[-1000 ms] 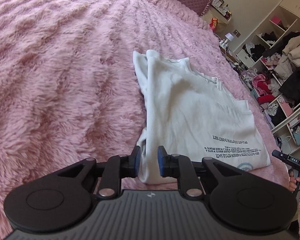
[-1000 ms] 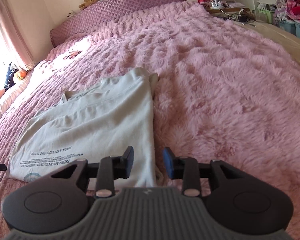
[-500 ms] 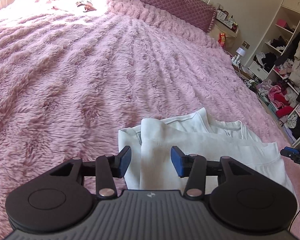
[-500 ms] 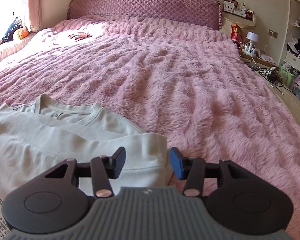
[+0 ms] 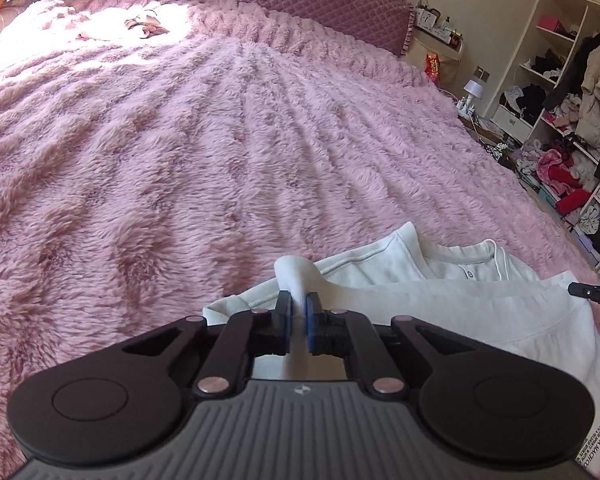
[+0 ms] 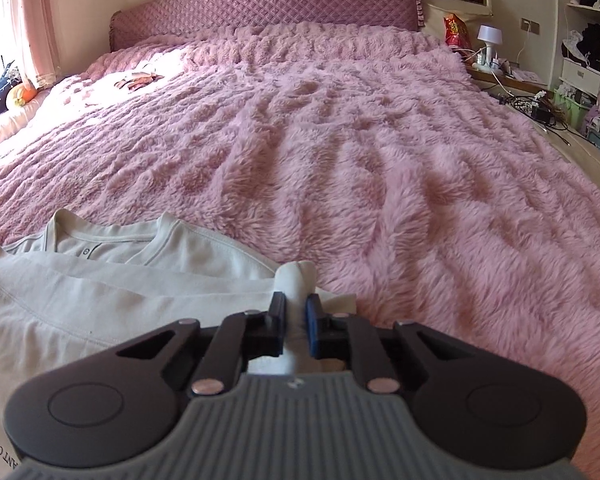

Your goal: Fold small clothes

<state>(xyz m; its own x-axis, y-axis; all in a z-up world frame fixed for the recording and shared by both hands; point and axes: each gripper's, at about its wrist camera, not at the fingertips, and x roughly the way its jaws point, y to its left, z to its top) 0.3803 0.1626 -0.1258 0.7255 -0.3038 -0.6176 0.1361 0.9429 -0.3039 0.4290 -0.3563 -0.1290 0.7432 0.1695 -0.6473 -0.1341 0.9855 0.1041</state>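
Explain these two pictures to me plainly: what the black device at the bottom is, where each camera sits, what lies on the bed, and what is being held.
Each picture comes from a camera mounted on a hand-held gripper, a two-fingered clamp that a person carries, one in each hand. The camera looks forward along the fingers, so the black body fills the bottom of the view. One view shows the left hand-held gripper, the other the right hand-held gripper. A white T-shirt, partly folded, lies on a fluffy pink bedspread. Both grippers' jaws are closing, each pinching a bunched bit of the shirt's edge near the collar end.
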